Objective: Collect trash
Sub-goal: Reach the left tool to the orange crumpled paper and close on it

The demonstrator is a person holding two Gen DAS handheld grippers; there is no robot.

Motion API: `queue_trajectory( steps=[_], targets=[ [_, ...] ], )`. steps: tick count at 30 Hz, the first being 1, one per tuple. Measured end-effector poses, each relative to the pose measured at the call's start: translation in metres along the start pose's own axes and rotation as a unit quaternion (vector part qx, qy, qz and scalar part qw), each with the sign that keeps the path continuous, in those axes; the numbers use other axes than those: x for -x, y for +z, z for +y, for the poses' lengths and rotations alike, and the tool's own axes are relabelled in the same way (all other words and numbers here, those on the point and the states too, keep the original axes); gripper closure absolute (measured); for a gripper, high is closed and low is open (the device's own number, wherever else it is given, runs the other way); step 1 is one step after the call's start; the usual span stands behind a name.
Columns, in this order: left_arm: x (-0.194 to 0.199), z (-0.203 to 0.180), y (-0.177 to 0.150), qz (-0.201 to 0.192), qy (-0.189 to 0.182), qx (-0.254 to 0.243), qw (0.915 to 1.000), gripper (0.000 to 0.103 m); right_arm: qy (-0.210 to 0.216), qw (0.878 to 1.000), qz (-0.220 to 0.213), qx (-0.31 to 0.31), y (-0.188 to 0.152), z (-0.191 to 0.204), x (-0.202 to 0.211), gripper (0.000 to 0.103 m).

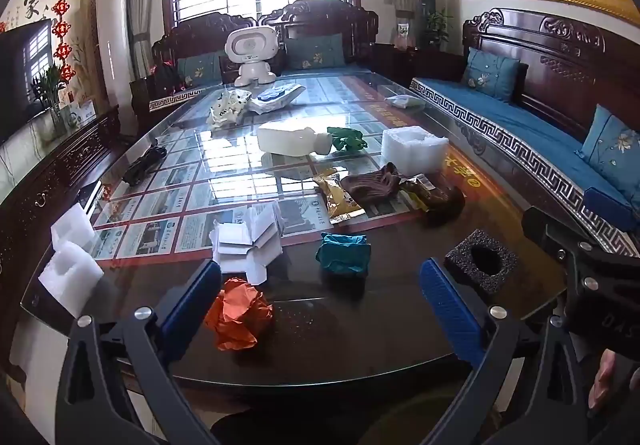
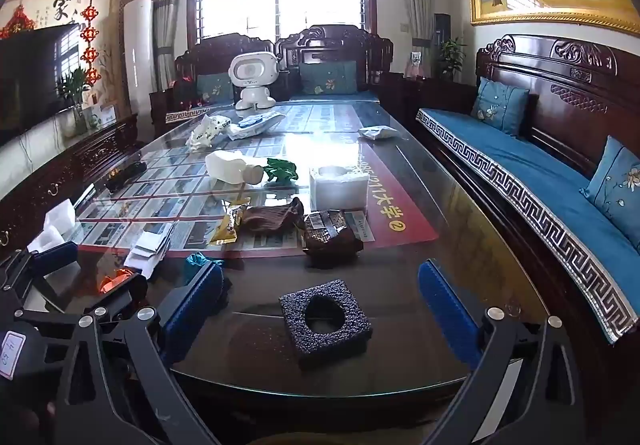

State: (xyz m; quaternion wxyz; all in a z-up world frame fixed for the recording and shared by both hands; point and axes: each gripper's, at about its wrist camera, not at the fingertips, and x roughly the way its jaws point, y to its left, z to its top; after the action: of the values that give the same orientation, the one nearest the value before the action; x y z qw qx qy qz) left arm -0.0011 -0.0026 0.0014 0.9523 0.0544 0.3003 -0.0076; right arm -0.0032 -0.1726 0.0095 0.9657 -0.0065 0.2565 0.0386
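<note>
Trash lies scattered on a long glass-topped table point(image 1: 384, 329). Near its front edge are an orange paper wad point(image 1: 239, 313), a teal wad point(image 1: 344, 253), torn white paper point(image 1: 248, 241) and a black foam square with a hole point(image 2: 325, 319). Further back lie brown and yellow snack wrappers point(image 1: 360, 189), a white plastic bottle point(image 1: 294, 141) on its side, a green scrap point(image 1: 347, 139) and a white foam block point(image 1: 414, 151). My left gripper point(image 1: 320, 293) hovers open over the front edge, with the orange wad by its left finger. My right gripper point(image 2: 320, 297) stands open around the black foam, apart from it.
White foam pieces point(image 1: 70, 257) sit at the table's left edge and a black cable bundle point(image 1: 144, 165) lies further back. A white robot toy point(image 1: 250, 53) and plastic bags point(image 1: 276, 97) stand at the far end. Blue-cushioned wooden benches point(image 2: 532, 189) run along the right and back.
</note>
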Motion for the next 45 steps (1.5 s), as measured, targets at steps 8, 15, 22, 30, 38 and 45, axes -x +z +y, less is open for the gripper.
queue_trajectory(
  steps=[8,15,22,30,38,45],
  targets=[
    [0.007,0.004,-0.002,-0.007,-0.023,0.02,0.9995,0.004,0.009,1.0,0.001,-0.006,-0.002,0.006,0.0,0.008],
    [0.003,0.017,-0.002,0.001,-0.032,0.035,0.9989,0.004,0.016,1.0,0.003,-0.008,0.001,0.006,-0.006,0.008],
    [-0.008,0.026,-0.004,0.014,-0.049,0.062,0.9968,0.004,-0.006,1.0,0.002,-0.005,0.002,0.006,-0.006,0.008],
    [-0.015,0.034,-0.008,0.012,-0.002,0.052,0.9986,0.004,-0.005,1.0,0.016,0.0,-0.004,0.001,-0.018,0.008],
    [-0.039,0.069,-0.02,0.028,-0.001,0.097,0.9949,0.004,0.007,0.999,0.051,-0.011,-0.014,-0.004,-0.042,0.008],
    [-0.061,0.074,-0.029,0.057,-0.011,0.103,0.9929,0.004,0.016,0.997,0.072,0.004,-0.02,0.005,-0.063,0.008]
  ],
)
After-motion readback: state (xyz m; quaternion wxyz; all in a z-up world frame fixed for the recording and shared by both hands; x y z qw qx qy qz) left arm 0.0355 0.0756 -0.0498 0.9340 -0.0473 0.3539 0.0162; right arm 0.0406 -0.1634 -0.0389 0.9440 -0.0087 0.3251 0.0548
